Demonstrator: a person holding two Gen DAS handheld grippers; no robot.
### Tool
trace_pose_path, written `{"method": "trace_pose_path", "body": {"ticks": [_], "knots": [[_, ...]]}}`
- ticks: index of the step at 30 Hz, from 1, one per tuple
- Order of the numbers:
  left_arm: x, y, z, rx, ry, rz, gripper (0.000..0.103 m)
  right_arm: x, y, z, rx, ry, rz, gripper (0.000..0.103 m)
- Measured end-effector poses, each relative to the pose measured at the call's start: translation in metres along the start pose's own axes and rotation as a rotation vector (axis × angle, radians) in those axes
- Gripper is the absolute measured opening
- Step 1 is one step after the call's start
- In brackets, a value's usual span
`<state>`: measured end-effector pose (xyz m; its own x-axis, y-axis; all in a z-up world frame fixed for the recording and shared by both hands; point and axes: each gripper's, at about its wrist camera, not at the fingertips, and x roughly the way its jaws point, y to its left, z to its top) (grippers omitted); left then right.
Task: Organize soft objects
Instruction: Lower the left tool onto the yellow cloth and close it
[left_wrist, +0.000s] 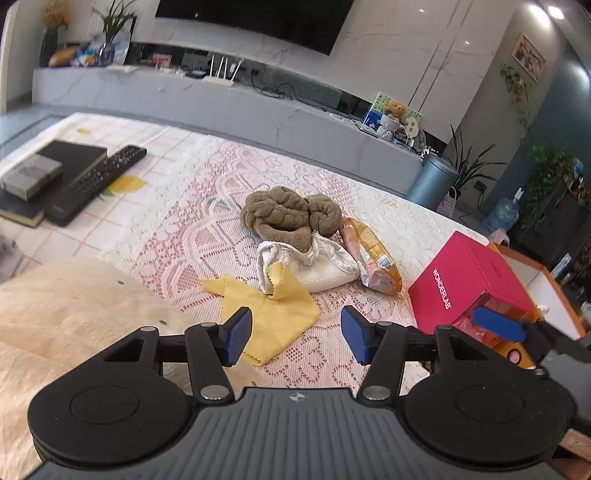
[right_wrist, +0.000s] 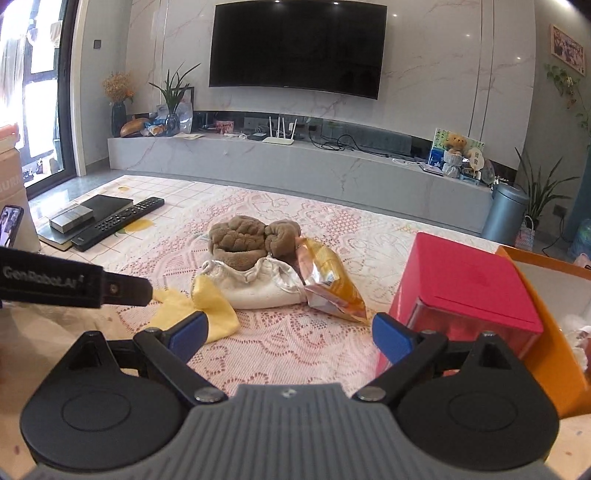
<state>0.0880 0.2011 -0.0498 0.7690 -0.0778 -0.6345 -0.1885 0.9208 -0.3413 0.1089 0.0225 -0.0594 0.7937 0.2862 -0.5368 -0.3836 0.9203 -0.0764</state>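
On the pink lace tablecloth (left_wrist: 207, 236) lies a small pile: a crumpled brown towel (left_wrist: 290, 216) (right_wrist: 251, 236), a white padded cloth (left_wrist: 321, 271) (right_wrist: 258, 286) under it, a flat yellow cloth (left_wrist: 275, 314) (right_wrist: 214, 308) in front, and a shiny orange snack bag (left_wrist: 376, 258) (right_wrist: 332, 284) to the right. My left gripper (left_wrist: 297, 336) hovers open just above the near corner of the yellow cloth, nothing between its blue pads. My right gripper (right_wrist: 291, 334) is open too, short of the pile, holding nothing. Its blue finger (left_wrist: 498, 325) shows at the right of the left wrist view.
A pink WONDERLAB box (left_wrist: 469, 284) (right_wrist: 465, 291) stands right of the pile, beside an orange-rimmed bin (right_wrist: 546, 332). Far left lie a black remote (left_wrist: 96, 181), a dark book (left_wrist: 74, 157) and a small grey box (left_wrist: 29, 177). A cream fleece (left_wrist: 74, 317) covers the near left.
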Motion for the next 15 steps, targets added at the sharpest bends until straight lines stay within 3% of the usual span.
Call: {"method": "trace_pose_path", "body": {"ticks": [4, 9, 10, 12, 15], "knots": [[0.014, -0.005, 0.01, 0.047, 0.033, 0.021, 0.066, 0.026, 0.001, 0.003, 0.006, 0.045, 0.031, 0.078], [0.045, 0.004, 0.024, 0.01, 0.089, 0.108, 0.078, 0.056, 0.003, 0.007, -0.006, 0.083, 0.077, 0.061], [0.053, 0.006, 0.024, -0.001, 0.114, 0.11, 0.078, 0.062, 0.003, 0.007, -0.005, 0.09, 0.094, 0.059], [0.064, 0.011, 0.022, -0.034, 0.152, 0.097, 0.078, 0.075, 0.003, 0.007, -0.011, 0.108, 0.111, 0.046], [0.073, 0.013, 0.02, -0.058, 0.183, 0.092, 0.078, 0.087, 0.001, 0.004, -0.021, 0.123, 0.098, 0.042]]}}
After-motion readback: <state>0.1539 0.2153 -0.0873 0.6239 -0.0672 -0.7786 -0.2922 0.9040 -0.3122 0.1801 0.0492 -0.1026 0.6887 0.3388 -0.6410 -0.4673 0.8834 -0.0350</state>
